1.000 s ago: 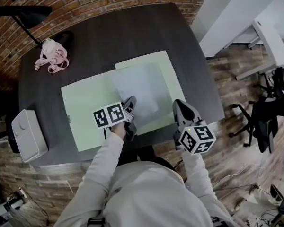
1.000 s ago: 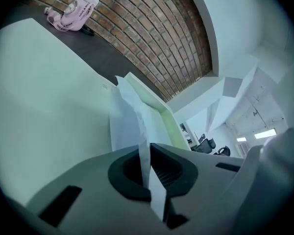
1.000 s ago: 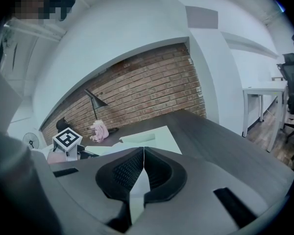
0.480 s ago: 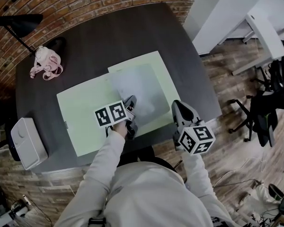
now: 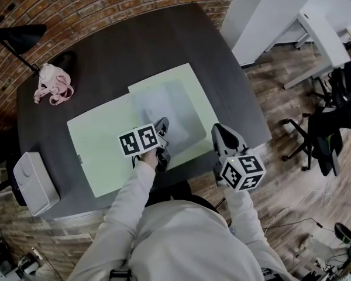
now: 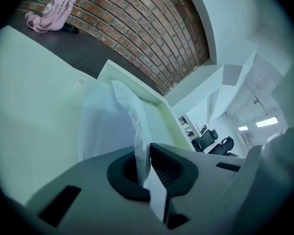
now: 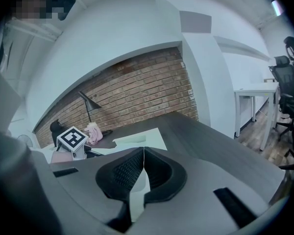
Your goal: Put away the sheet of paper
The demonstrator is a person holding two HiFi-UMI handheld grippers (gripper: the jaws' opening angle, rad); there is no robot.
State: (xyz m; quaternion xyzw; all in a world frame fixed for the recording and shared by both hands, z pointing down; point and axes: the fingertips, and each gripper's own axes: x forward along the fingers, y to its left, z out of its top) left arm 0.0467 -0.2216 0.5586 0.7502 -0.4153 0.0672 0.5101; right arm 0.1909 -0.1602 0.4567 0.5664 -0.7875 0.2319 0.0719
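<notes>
1. The left gripper (image 6: pixel 148 154) was clamped on the near edge of a thin, translucent white sheet of paper (image 5: pixel 171 105).
2. The sheet lay over the right half of an open pale green folder (image 5: pixel 102 148) on the dark, rounded worktop (image 5: pixel 134 43).
3. The right gripper (image 5: pixel 220 131), jaws together and empty, hovered over the worktop's near edge, just beside the folder.
4. A small pink pouch (image 5: pixel 51 85) sat at the far left.

The person wears a pale grey long-sleeved sweatshirt (image 5: pixel 175 239) with loose sleeves. The left gripper (image 5: pixel 161 126) and the right gripper (image 5: pixel 217 131) are grey plastic with dark ribbed jaws, each topped by a white cube (image 5: pixel 138 140) printed with black square markers.
</notes>
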